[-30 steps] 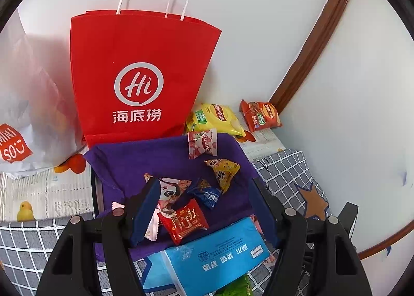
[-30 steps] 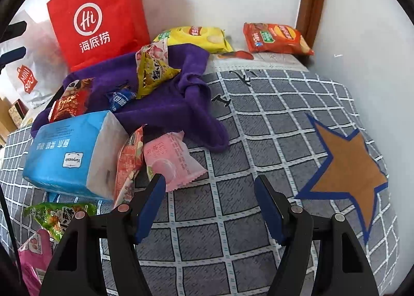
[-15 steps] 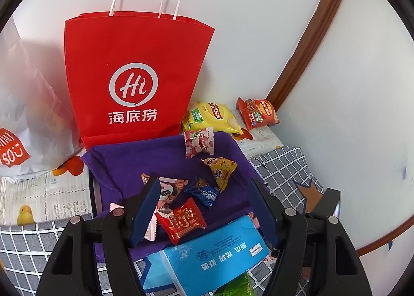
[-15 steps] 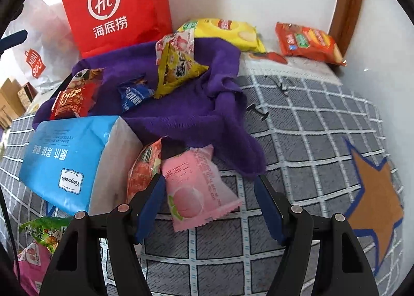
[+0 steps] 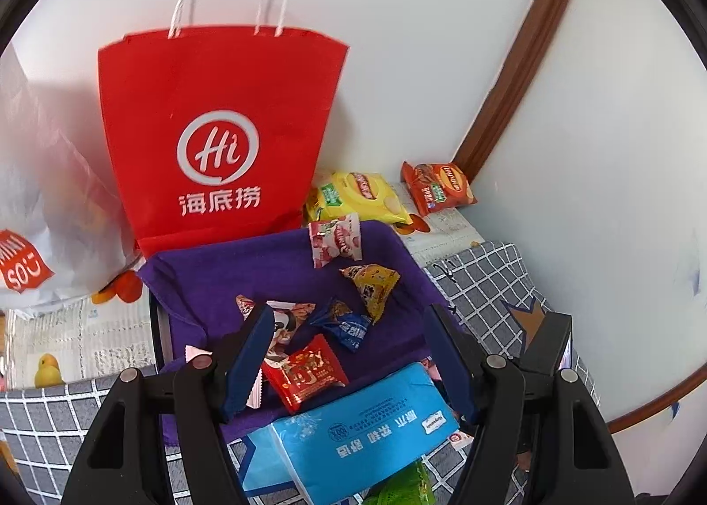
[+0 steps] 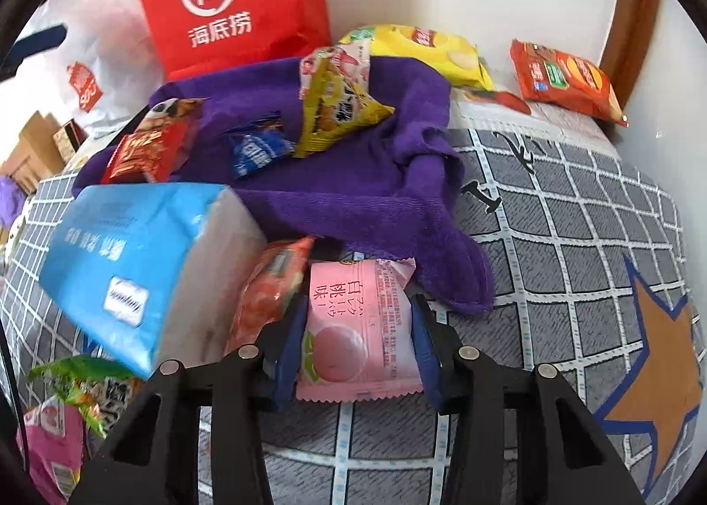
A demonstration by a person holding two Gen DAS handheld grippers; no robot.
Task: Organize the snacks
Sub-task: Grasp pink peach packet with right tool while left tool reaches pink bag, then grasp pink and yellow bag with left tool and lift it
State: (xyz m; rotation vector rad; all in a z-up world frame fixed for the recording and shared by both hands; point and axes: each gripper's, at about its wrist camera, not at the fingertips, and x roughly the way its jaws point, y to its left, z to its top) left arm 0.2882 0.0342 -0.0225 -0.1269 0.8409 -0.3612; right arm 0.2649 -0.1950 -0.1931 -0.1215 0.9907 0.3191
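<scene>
On a grey checked cover, the right gripper [image 6: 358,341] is closing its jaws around a pink peach snack [image 6: 355,328], both blue pads at the packet's sides; printed Japanese characters run down the wrapper. Beside it lies an orange packet [image 6: 265,293] and a blue tissue pack [image 6: 132,257] with a small white label too blurred to read. Behind them a purple towel [image 6: 353,187] carries a yellow pyramid packet [image 6: 336,112], a small blue packet [image 6: 258,149] and a red packet [image 6: 146,149]. The left gripper [image 5: 349,359] hangs over the towel, jaws roughly half open with nothing clamped. Against the wall stands a red paper bag [image 5: 216,129] with white handles, marked "Hi" in a ring above three Chinese characters; its contents are hidden. A white plastic bag [image 5: 39,204] at left bears a red tag, apparently "MINISO". Yellow chips [image 5: 358,195] and red chips [image 5: 437,187] lie in the corner.
</scene>
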